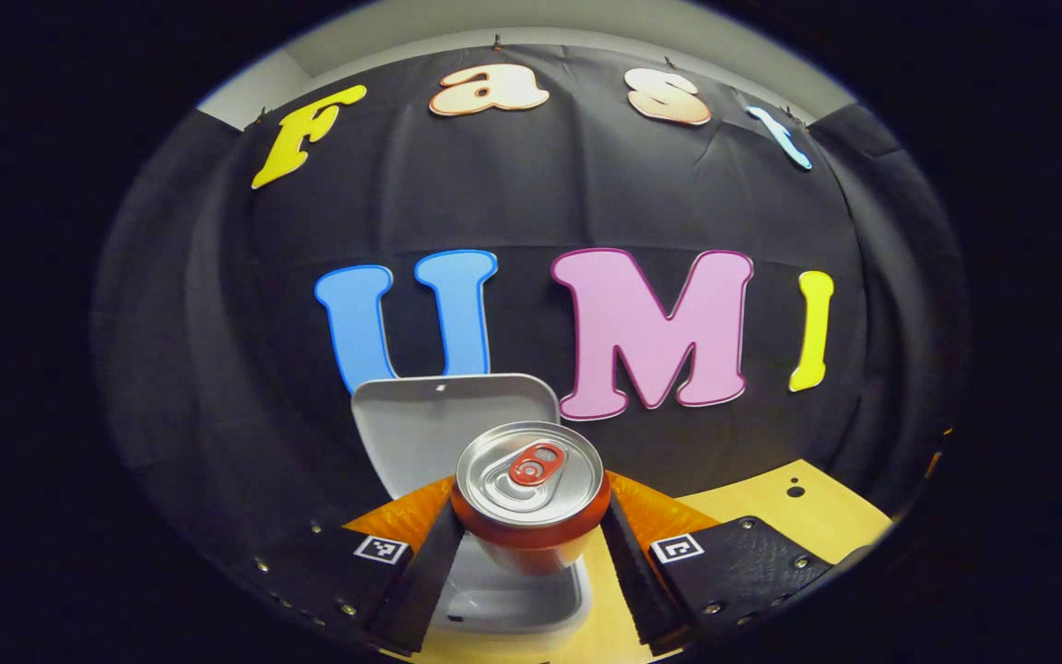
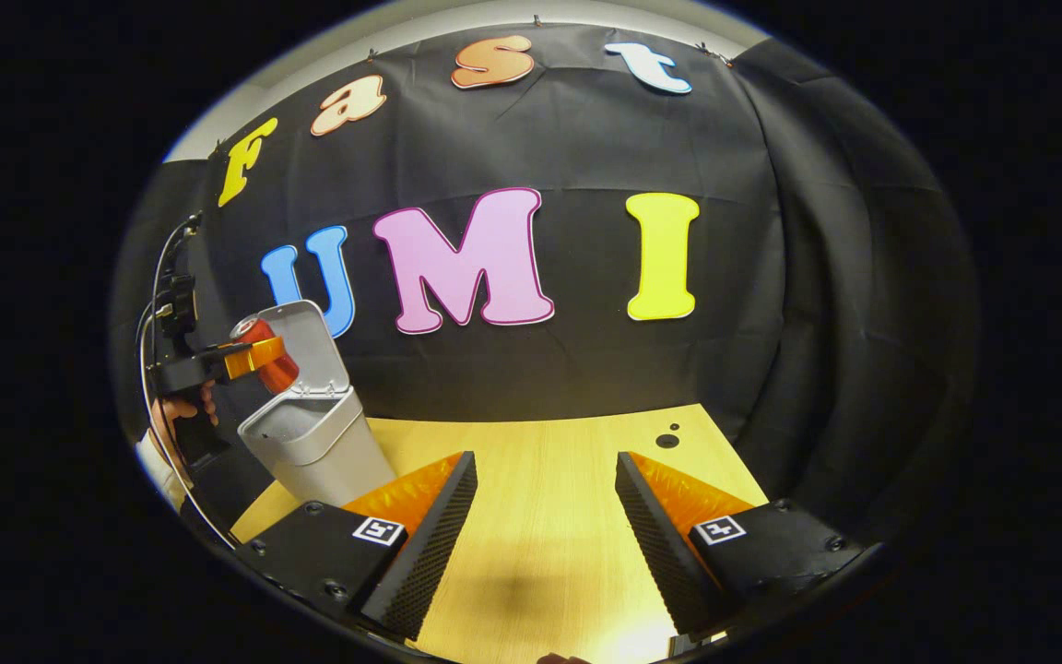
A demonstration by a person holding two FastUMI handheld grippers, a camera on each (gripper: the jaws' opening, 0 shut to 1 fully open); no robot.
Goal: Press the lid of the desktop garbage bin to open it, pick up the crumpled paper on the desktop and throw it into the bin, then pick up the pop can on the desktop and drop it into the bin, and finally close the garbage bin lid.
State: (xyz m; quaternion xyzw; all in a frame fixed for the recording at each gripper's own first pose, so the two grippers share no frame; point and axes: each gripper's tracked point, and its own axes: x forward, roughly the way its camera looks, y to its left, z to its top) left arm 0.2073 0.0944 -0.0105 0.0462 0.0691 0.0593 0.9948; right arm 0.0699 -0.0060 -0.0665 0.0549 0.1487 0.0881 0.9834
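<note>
In the left gripper view a red pop can (image 1: 531,493) with a silver top stands upright between the fingers of my left gripper (image 1: 529,544), which is shut on it. The can hangs right above the open mouth of the grey bin (image 1: 513,604), whose lid (image 1: 448,420) stands raised behind it. In the right gripper view the same bin (image 2: 314,443) stands at the table's left with its lid (image 2: 310,346) up, and the left gripper (image 2: 250,360) holds the can (image 2: 264,355) over it. My right gripper (image 2: 545,535) hovers open over the wooden table, holding nothing.
The light wooden table (image 2: 549,480) runs to the black cloth wall behind. Two small dark holes (image 2: 669,435) mark the table near its far right. A hand (image 2: 176,410) grips the left gripper's handle, and a cable (image 2: 158,277) loops above it.
</note>
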